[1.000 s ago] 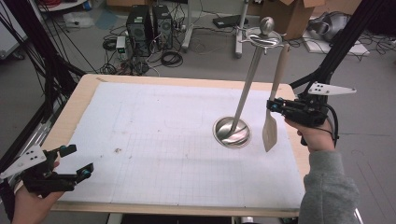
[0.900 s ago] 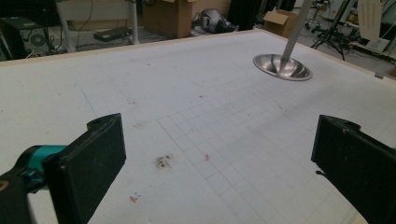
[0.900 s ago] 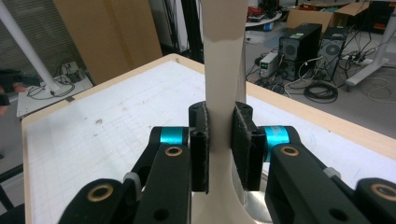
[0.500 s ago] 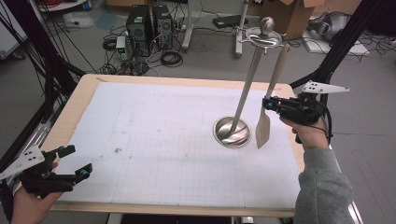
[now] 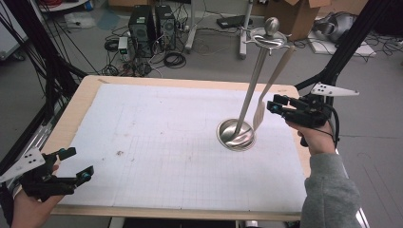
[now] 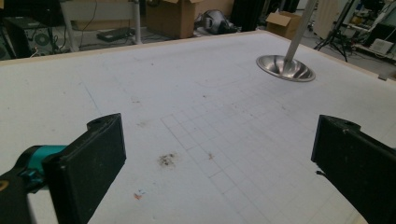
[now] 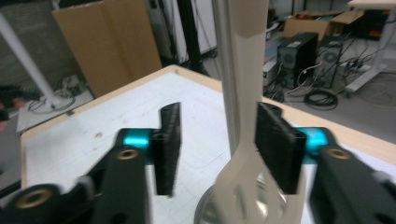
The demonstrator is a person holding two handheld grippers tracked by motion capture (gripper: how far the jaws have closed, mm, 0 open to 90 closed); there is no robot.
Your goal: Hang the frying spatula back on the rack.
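A: On the left? B: The left gripper [image 5: 71,165] hovers near the table's [image 5: 157,142] front corner, jaws spread, empty.

A: And the right? B: The spatula [image 5: 271,85] hangs on the utensil stand [image 5: 252,80], apparently done; the right gripper [image 5: 278,107] brackets it, jaws spread; only withdrawing seems left.

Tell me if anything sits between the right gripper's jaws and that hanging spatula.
Nothing visible does. The right gripper is open with the spatula handle already in the gap, against one jaw. The stand's metal pole hangs beside it, and its base sits below, neither in between.
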